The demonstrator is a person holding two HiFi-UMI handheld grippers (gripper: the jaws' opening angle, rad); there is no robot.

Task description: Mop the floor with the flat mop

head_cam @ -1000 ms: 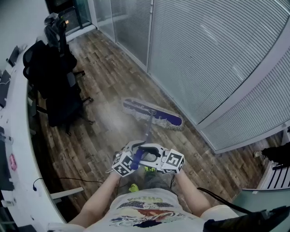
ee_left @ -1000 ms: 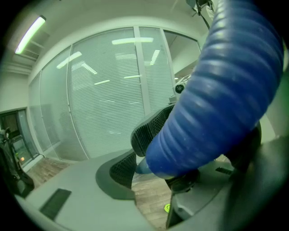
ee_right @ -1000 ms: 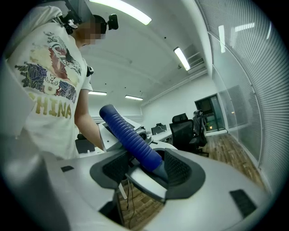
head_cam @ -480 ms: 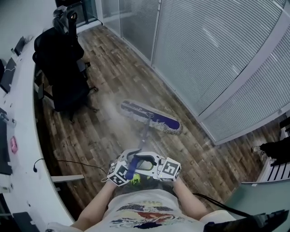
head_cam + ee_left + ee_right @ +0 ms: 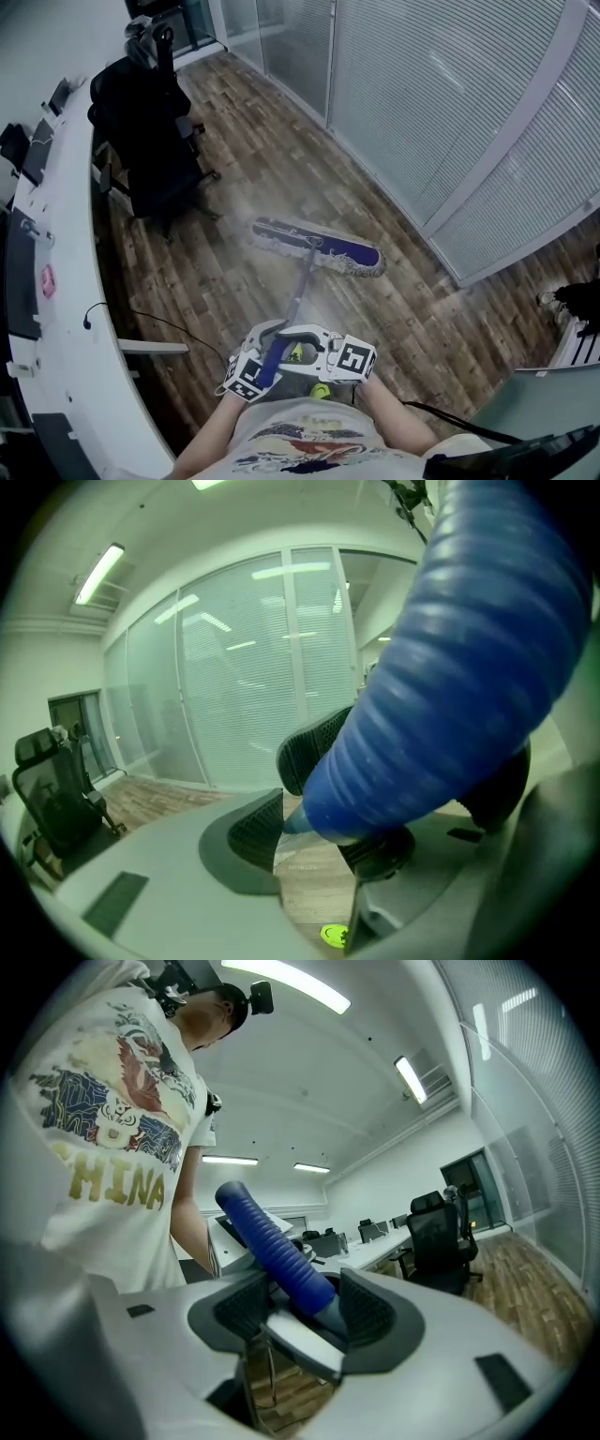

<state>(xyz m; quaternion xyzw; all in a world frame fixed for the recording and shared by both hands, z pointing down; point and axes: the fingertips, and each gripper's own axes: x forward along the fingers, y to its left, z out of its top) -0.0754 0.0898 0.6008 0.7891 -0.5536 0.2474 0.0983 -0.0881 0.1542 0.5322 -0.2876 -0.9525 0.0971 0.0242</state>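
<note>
Left gripper (image 5: 314,832) and right gripper (image 5: 305,1316) both clamped on blue ribbed grip (image 5: 272,1241); mop head (image 5: 317,247) flat on floor (image 5: 234,300), near its glass wall (image 5: 450,112) edge; likely light, stiff pole; ribbed grip looks non-slip, best hold.

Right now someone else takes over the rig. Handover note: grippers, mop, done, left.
Left gripper: jaws shut on the mop handle, on its blue ribbed grip.
Right gripper: jaws shut on the same grip, close beside the left.
Mop head: flat on the wood floor, ahead of the person, between the office chair and the glass partition.
Done: cannot tell how much is mopped.
Left: probably the rest of the aisle; watch the chair base.
</note>
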